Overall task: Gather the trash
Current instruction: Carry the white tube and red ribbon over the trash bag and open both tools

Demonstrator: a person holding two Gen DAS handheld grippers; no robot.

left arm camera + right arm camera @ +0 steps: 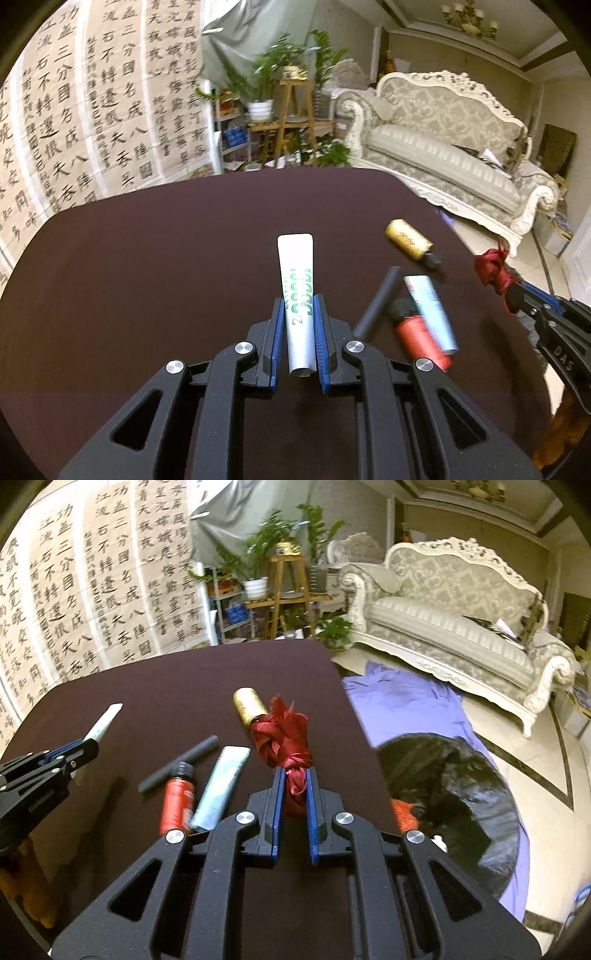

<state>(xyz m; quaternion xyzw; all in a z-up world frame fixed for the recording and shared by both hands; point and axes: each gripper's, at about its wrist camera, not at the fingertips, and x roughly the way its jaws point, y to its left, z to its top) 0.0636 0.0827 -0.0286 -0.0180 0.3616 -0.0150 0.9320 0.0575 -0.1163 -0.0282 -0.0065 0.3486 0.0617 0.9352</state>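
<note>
White tube [298, 295] with green print clamped in left gripper [300, 301], flat crimped end pointing forward, round end back between the blue pads, lifted over dark maroon surface [147, 258]. Red knotted ribbon [286, 746] pinched in right gripper [294, 775], knot bulging just ahead of the fingertips. Gold cylinder [248, 705] just beyond the ribbon, partly hidden behind it. Left of right gripper, lying side by side on the surface: silvery flat tube [221, 786], red bottle [177, 801] with dark cap, dark grey stick [179, 763]; tube and bottle touching, stick just beside the cap. Same cluster seen right of left gripper: stick [376, 301], bottle [417, 332], silvery tube [430, 312], gold cylinder [408, 240] farther forward. Right gripper's ribbon [493, 271] visible at far right of the left view. Off the surface's edge, right of right gripper and lower: black trash bag [454, 794] gaping open on purple cloth [399, 701] spread on the floor. Beyond: ornate pale sofa [454, 627].
</note>
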